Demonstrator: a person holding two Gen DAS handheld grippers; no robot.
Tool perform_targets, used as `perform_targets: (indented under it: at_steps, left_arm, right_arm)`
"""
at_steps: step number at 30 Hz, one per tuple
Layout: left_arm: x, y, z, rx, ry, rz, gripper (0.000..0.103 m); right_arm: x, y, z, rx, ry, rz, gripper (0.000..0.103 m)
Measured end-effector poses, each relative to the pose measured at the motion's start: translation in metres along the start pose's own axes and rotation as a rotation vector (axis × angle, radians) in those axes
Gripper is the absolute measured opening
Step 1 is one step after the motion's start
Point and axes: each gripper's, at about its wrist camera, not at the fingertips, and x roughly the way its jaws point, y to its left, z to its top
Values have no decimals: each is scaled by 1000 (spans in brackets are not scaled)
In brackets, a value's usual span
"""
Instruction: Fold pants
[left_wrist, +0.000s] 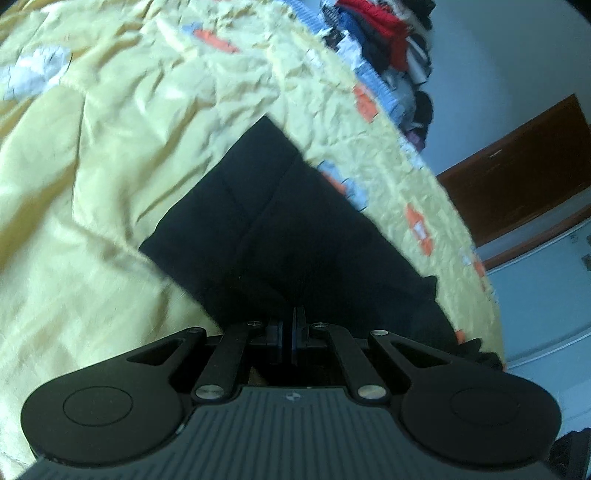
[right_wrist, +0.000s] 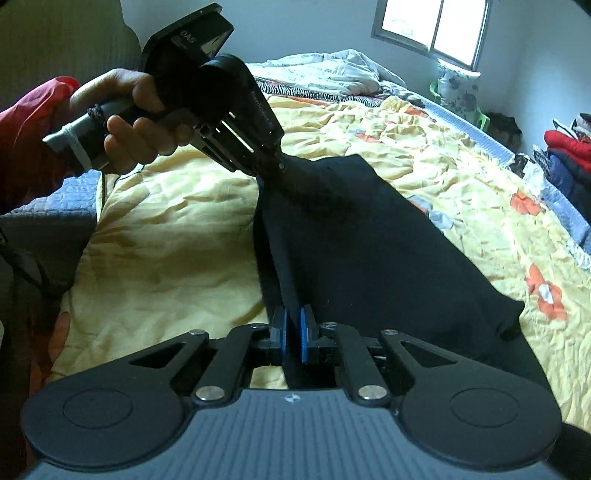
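Observation:
The black pants (right_wrist: 369, 243) lie on a yellow bedspread (right_wrist: 177, 236), partly lifted along one edge. My right gripper (right_wrist: 293, 332) is shut on the near part of that edge, with cloth between its blue pads. My left gripper (right_wrist: 279, 166) is shut on the far part of the same edge, held by a hand in a red sleeve. In the left wrist view the left gripper (left_wrist: 288, 332) is shut on the black pants (left_wrist: 266, 206), which stretch away over the bedspread (left_wrist: 110, 166).
A rumpled white duvet (right_wrist: 325, 74) lies at the head of the bed under a window (right_wrist: 432, 26). Piled clothes (right_wrist: 569, 158) stand at the right beside the bed, also in the left wrist view (left_wrist: 384, 40). A brown wooden door (left_wrist: 517, 166) is beyond the bed edge.

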Motion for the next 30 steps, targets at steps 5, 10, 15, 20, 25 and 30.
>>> perform_targets:
  at_steps: [5, 10, 15, 20, 25, 30]
  left_arm:
    - [-2, -6, -4, 51, -25, 41, 14]
    - [-18, -19, -7, 97, -73, 100, 22]
    - [-44, -37, -14, 170, -188, 175, 24]
    - [-54, -63, -22, 250, -295, 189, 26]
    - [-30, -105, -40, 363, -250, 86, 39]
    - [16, -146, -71, 495, -185, 14, 44]
  right_arm:
    - [12, 6, -3, -10, 27, -16, 9]
    - [11, 10, -11, 52, -5, -26, 13]
    - [-18, 20, -17, 105, -54, -93, 14]
    - [-95, -4, -63, 360, -155, -254, 14]
    - [-183, -36, -149, 803, -275, -527, 14]
    - [-270, -25, -250, 1279, -496, -775, 18]
